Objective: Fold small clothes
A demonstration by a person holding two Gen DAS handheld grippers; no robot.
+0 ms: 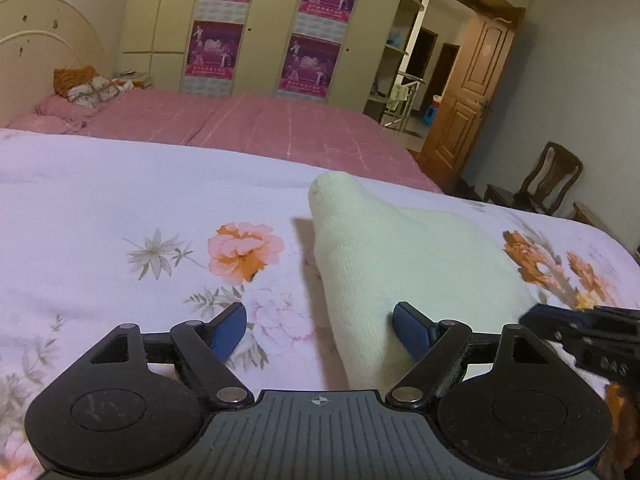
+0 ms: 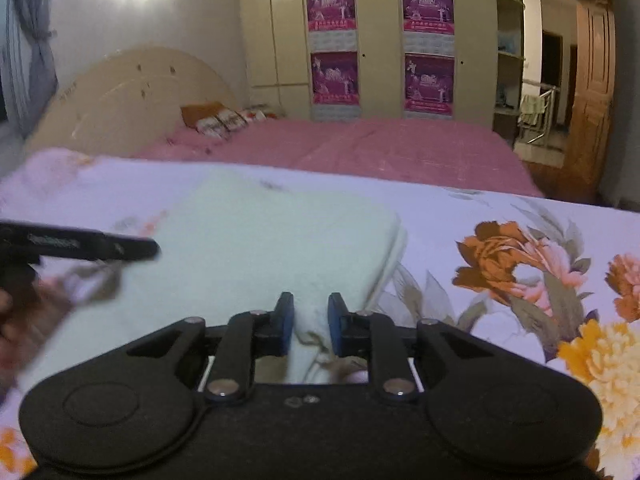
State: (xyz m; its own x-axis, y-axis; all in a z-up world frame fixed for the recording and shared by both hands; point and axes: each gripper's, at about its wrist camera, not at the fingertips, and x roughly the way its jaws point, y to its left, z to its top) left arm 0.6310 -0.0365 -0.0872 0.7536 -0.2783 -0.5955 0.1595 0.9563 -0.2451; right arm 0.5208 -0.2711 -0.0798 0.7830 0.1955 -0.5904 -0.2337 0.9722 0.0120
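Observation:
A cream-white knit garment (image 1: 404, 252) lies on the floral bedsheet (image 1: 120, 208), one far corner raised off the sheet. My left gripper (image 1: 320, 330) is open, its blue pads wide apart over the garment's near left edge, holding nothing. My right gripper (image 2: 310, 322) is shut on a pinched fold of the same garment (image 2: 260, 236) at its near edge. The right gripper shows in the left wrist view (image 1: 580, 332) at the right edge. The left gripper shows in the right wrist view (image 2: 80, 246) at the left, blurred.
A pink bedspread (image 1: 248, 124) lies beyond the floral sheet, with pillows (image 1: 86, 88) by the headboard. A wardrobe with purple posters (image 1: 312, 28) stands behind. A wooden door (image 1: 476, 96) and a chair (image 1: 548, 180) are at the right.

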